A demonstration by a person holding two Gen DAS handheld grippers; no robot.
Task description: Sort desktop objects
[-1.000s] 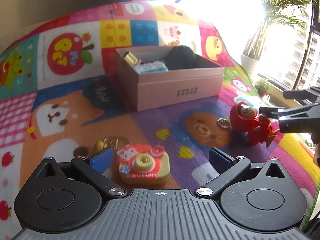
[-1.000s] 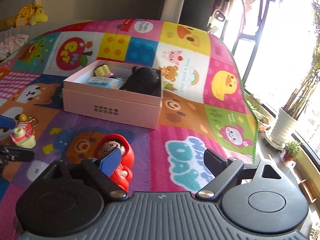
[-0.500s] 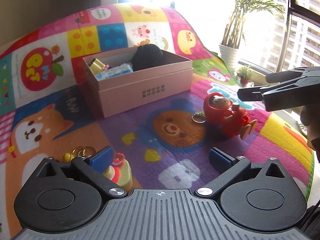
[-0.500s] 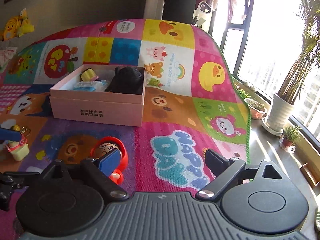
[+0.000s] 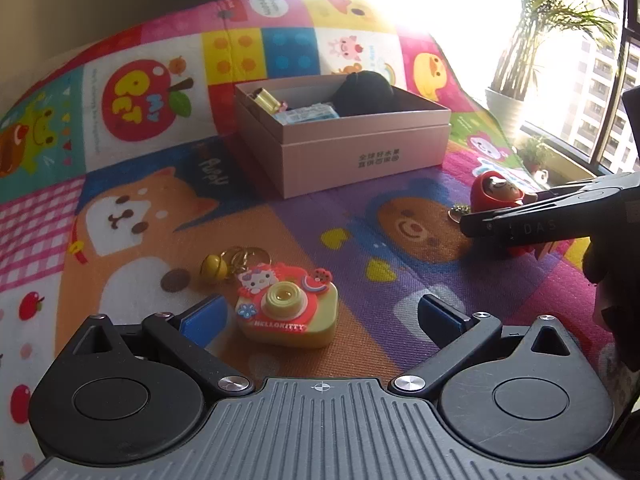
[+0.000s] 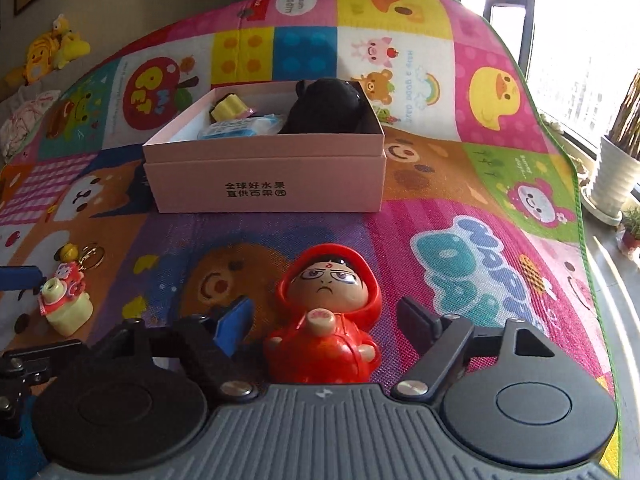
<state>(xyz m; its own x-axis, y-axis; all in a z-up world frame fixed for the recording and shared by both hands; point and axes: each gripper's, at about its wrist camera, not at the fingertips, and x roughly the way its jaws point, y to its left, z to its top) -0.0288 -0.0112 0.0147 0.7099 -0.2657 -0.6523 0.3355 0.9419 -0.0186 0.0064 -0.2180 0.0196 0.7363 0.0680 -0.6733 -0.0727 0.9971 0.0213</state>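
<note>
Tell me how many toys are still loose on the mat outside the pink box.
2: the Hello Kitty camera keychain before the left tool, the red hooded figurine between the right tool's fingers.

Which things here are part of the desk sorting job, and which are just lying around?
Part of the job:
- Hello Kitty camera keychain, between the open left gripper fingers
- red hooded figurine, between the open right gripper fingers
- pink box, already holding a black plush, a blue packet and a yellow item

Just lying about:
- play mat
- potted plant
- yellow stuffed toys
</note>
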